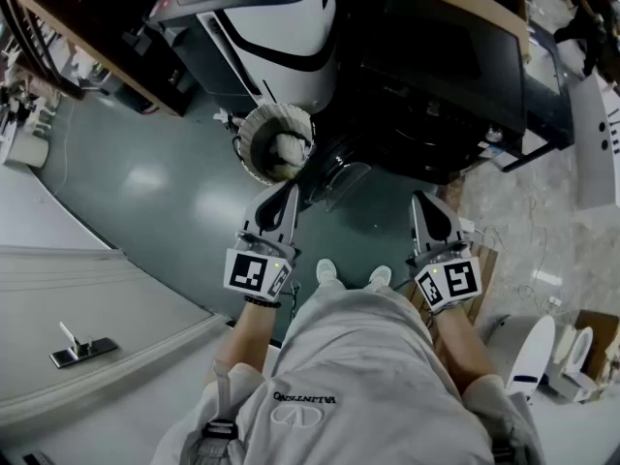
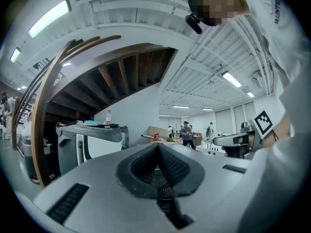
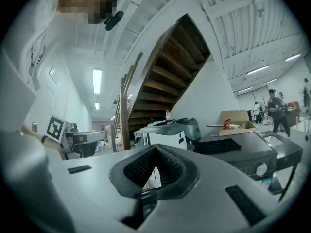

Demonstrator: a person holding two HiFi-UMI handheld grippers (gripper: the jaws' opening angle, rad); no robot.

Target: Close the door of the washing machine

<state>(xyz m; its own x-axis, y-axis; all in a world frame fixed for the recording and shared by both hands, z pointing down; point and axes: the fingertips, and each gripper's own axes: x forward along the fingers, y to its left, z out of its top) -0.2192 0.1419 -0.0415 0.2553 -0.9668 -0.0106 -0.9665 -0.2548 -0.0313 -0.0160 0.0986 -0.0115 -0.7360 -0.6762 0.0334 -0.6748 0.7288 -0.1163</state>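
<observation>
The dark washing machine [image 1: 441, 85] stands ahead of me; in the right gripper view its top and a control knob [image 3: 243, 152] show at the right. Low on its front, a clear glass bowl [image 1: 341, 182] juts out towards me, which looks like the open door. My left gripper [image 1: 288, 195] is shut and empty, its tip close to the left of that glass. My right gripper [image 1: 418, 203] is also shut and empty, and hangs right of the glass, in front of the machine. The closed pads meet in both gripper views [image 2: 158, 148] [image 3: 155, 149].
A round white-rimmed tub [image 1: 276, 143] with pale cloth in it sits just beyond the left gripper. A white machine with a black stripe [image 1: 281, 27] stands left of the dark one. A wooden staircase [image 3: 170, 67] rises behind. My feet [image 1: 351, 277] are on grey floor; boxes lie at the right [image 1: 591, 332].
</observation>
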